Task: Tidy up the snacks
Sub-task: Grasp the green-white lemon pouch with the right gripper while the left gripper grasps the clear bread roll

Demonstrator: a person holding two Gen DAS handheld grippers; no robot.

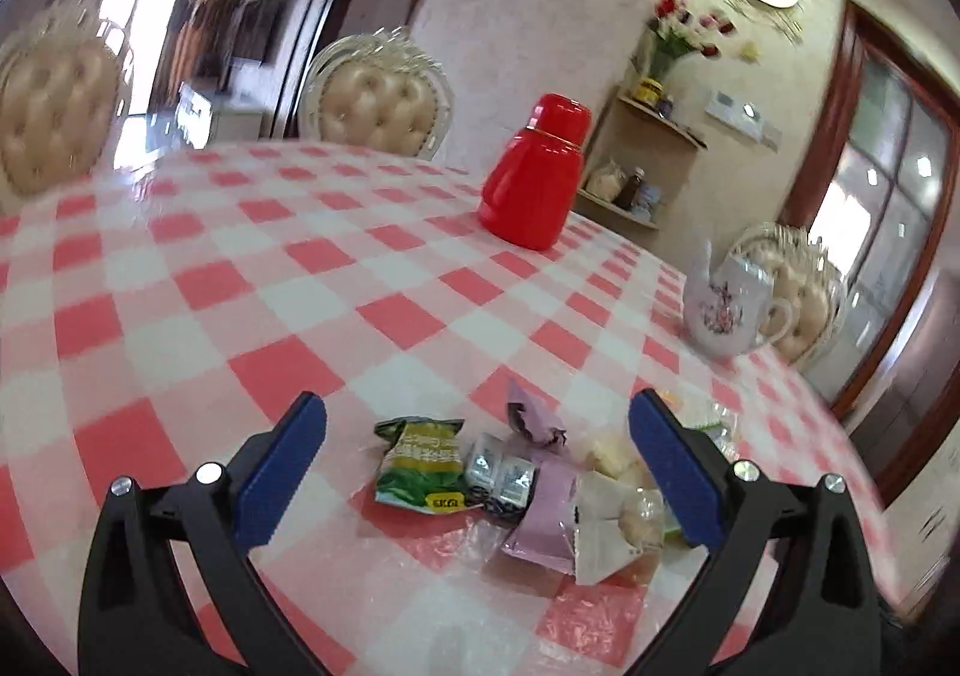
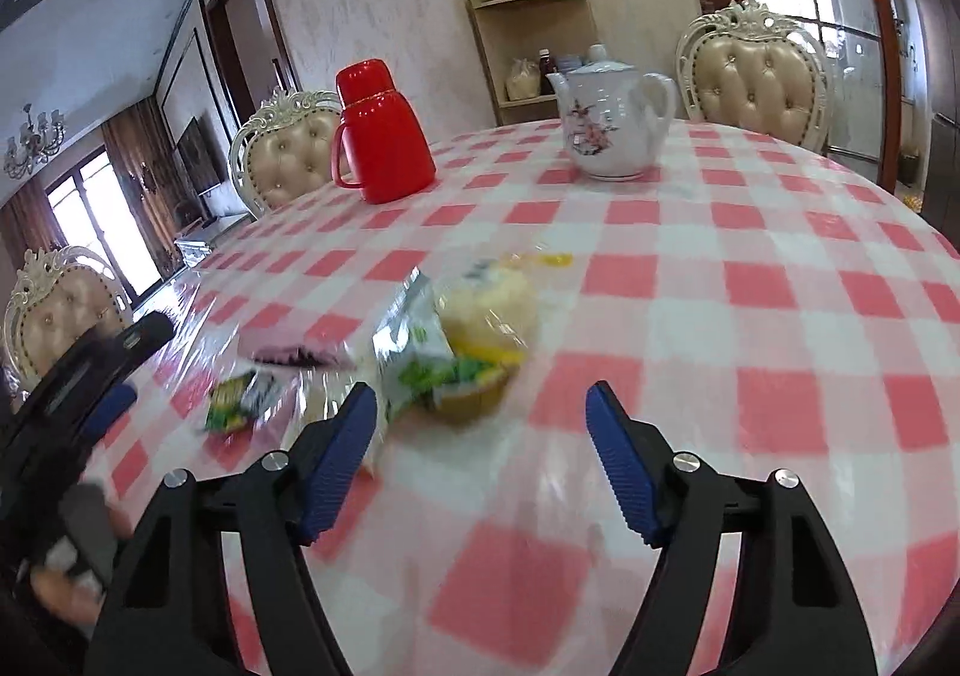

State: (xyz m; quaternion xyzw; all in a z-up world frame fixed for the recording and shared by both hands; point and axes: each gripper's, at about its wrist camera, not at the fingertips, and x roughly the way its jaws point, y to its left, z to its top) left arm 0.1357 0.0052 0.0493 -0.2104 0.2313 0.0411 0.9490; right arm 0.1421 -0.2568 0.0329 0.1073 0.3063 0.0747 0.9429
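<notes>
A heap of snack packets lies on the red-and-white checked table. In the left wrist view I see a green packet, two small silver packets, a pink-purple wrapper and clear-wrapped pale pastries. My left gripper is open, its fingers either side of the heap, holding nothing. In the right wrist view a clear-wrapped yellow cake with a green-and-white packet lies just ahead of my right gripper, which is open and empty. The small green packet and the left gripper's body show at the left.
A red thermos jug and a white floral teapot stand further back on the table. Padded chairs ring the table. A corner shelf with jars stands by the wall.
</notes>
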